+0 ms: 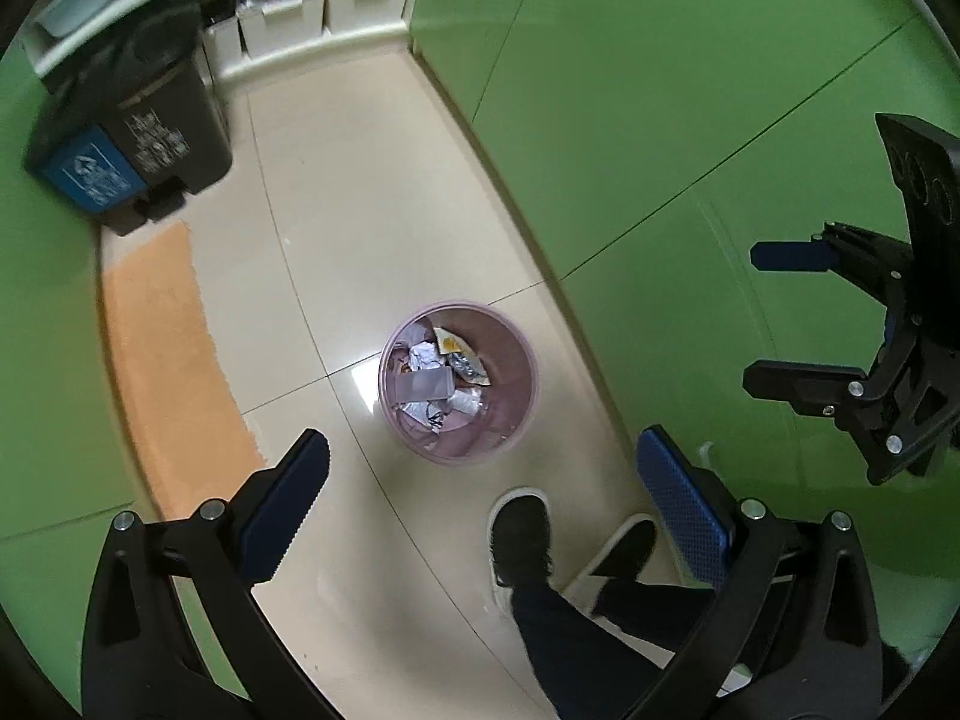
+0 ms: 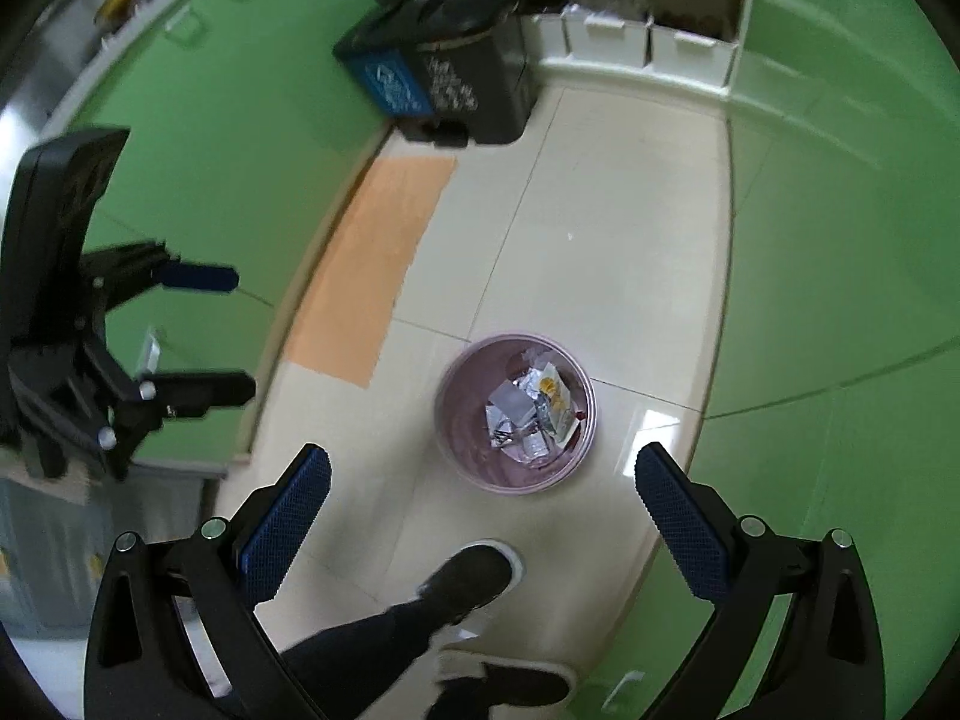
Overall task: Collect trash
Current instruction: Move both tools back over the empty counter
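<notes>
A small pink waste basket (image 1: 510, 420) stands on the cream tile floor, holding crumpled paper and wrappers (image 1: 438, 378). It also shows in the right wrist view (image 2: 462, 450), with the trash (image 2: 531, 414) inside. My left gripper (image 1: 480, 468) is open and empty, held high above the floor, with the basket between and beyond its fingers. My right gripper (image 2: 480, 471) is open and empty, also high above the basket. Each gripper shows in the other's view: the right one (image 1: 756, 318) at the right edge, the left one (image 2: 240, 336) at the left edge.
A black pedal bin with a blue label (image 1: 138, 138) (image 2: 444, 72) stands by a white shelf with storage boxes (image 1: 324, 12). An orange mat (image 1: 168, 360) (image 2: 372, 264) lies on the floor. Green cabinet fronts (image 1: 690, 120) flank both sides. The person's shoes (image 1: 522, 534) (image 2: 474, 582) are below.
</notes>
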`<state>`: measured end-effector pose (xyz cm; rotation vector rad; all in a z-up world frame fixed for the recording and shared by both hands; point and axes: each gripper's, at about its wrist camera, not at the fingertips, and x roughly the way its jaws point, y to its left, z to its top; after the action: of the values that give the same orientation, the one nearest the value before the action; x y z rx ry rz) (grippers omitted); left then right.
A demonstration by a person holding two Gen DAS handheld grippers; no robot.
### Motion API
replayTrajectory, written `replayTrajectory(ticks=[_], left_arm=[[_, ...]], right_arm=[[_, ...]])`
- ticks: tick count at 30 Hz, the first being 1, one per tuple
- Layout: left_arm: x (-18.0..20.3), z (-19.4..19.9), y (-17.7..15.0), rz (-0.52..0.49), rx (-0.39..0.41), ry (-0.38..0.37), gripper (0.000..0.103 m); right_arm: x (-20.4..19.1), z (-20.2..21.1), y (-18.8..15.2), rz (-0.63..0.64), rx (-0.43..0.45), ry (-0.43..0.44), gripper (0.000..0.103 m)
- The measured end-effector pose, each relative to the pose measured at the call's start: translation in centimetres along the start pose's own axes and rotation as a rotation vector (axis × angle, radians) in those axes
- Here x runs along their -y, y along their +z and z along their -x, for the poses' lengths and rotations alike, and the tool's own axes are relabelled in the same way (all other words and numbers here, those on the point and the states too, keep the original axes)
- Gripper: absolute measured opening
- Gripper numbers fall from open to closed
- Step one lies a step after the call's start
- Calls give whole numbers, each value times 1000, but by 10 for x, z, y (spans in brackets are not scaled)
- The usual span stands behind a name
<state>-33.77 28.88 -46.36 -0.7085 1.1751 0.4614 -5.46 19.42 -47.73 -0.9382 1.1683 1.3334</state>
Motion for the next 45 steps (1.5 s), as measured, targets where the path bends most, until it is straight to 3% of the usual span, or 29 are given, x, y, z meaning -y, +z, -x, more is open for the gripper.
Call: replayTrajectory(ticks=[6, 10, 15, 19, 26, 31, 39, 45], left_arm=[[42, 111, 10, 13, 84, 18, 100], [83, 189, 26, -14, 156, 30, 100], [143, 258, 48, -59, 248, 14, 100], [200, 295, 70, -146, 306, -44, 100], [305, 319, 91, -305, 311, -132, 100], [376, 320, 98, -449, 317, -177, 100], [474, 321, 92, -681, 298, -215, 100], [515, 325, 84, -772, 303, -204, 100]], right_arm=[[-37, 115, 7, -52, 103, -23, 97], [-44, 195, 5, -157, 194, -23, 97], [-38, 298, -12, -263, 348, -77, 97], [-22, 364, -39, -348, 447, -154, 97], [8, 451, -110, -500, 538, -341, 97], [23, 494, -171, -635, 546, -480, 97], [39, 545, -244, -791, 538, -608, 97], [44, 559, -269, -832, 487, -644, 97]])
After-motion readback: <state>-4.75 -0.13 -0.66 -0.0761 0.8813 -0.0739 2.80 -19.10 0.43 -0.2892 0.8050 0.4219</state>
